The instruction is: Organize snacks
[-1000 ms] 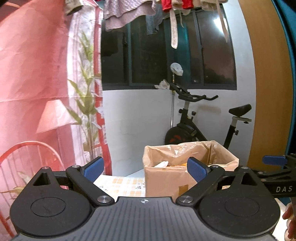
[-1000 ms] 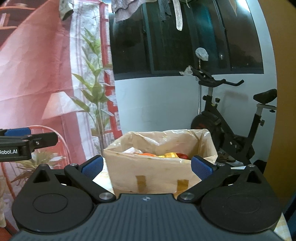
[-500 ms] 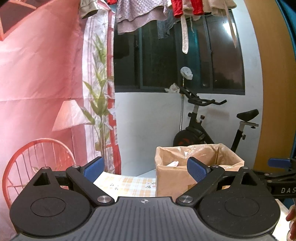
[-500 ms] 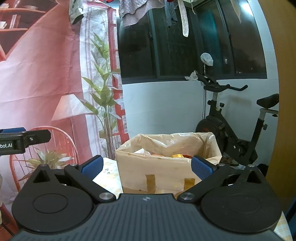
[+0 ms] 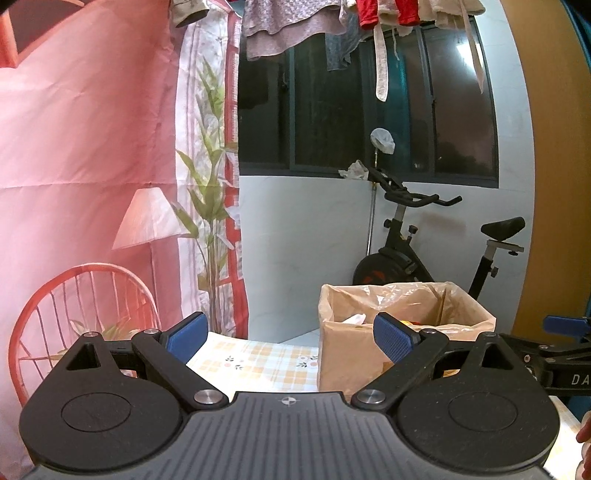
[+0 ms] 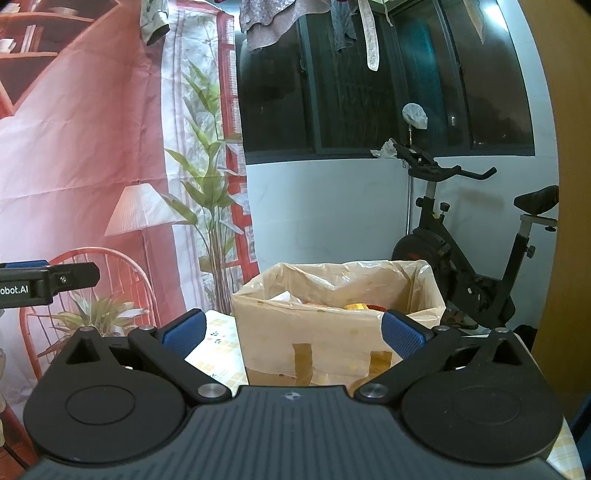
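My left gripper (image 5: 290,334) is spread wide with nothing between its blue pads (image 5: 186,334), raised above the checked tablecloth (image 5: 258,363) and aimed a little to the left of the cardboard box (image 5: 351,363). My right gripper (image 6: 291,330) is just as wide apart and empty, its pads flanking the same box (image 6: 310,338) in its view, with no contact that I can see. The box stands on the table, lined with a clear plastic bag (image 6: 354,284) folded over its rim, and strips of brown tape (image 6: 303,356) run down its near face. The snacks (image 6: 356,305) lie inside it: I make out something yellow and something red or orange near the top, plus a pale wrapper (image 5: 354,318) toward the left wall, though I cannot read what they are. At the left edge of the right view the tip of my other tool shows, well apart from the box. Beyond the table an exercise bike (image 6: 469,258) stands against the white wall under a dark window (image 5: 369,122), laundry (image 5: 288,29) hangs above, and a pink printed backdrop (image 5: 81,147) with a lamp, a chair and a plant covers the left side.
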`<state>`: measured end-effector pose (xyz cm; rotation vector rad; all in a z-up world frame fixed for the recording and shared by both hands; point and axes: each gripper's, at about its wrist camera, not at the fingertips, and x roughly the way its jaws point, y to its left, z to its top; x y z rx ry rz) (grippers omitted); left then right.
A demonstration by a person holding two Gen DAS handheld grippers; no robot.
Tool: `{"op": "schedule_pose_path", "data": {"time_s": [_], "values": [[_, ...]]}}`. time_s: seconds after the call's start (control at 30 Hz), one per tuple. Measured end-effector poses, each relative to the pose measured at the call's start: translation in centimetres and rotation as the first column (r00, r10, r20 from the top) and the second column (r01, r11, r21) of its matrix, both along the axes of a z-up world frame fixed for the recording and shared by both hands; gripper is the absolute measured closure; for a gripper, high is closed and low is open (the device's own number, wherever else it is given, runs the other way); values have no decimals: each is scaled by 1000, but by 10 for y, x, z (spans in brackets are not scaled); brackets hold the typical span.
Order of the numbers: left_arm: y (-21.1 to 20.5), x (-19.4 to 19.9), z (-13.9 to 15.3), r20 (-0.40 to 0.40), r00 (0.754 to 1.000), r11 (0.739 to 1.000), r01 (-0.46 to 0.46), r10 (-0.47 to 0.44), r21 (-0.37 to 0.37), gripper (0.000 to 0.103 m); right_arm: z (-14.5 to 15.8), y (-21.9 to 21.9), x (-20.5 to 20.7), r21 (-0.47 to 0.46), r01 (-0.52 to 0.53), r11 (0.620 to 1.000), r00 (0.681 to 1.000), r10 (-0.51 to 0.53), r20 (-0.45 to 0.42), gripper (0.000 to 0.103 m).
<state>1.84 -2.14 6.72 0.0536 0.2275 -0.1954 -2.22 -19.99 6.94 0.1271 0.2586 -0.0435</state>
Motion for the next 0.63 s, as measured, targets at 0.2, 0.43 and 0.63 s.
{"op": "schedule_pose_path", "data": {"time_s": [0.2,0.43,0.63], "values": [[0,1,0,-7,1000,1000,-5,5,-2,6,0,1,0,0,1,1000,1000,-1,-1,0],[3,4,1,-17,1000,1000,-7,7,-16,6,0,1,0,-3,1,1000,1000,-1,0,0],[3,3,1,-15,1000,1000,-21,21,-16,6,-2,2,0,-8,-2,1000,1000,2,2,0]]}}
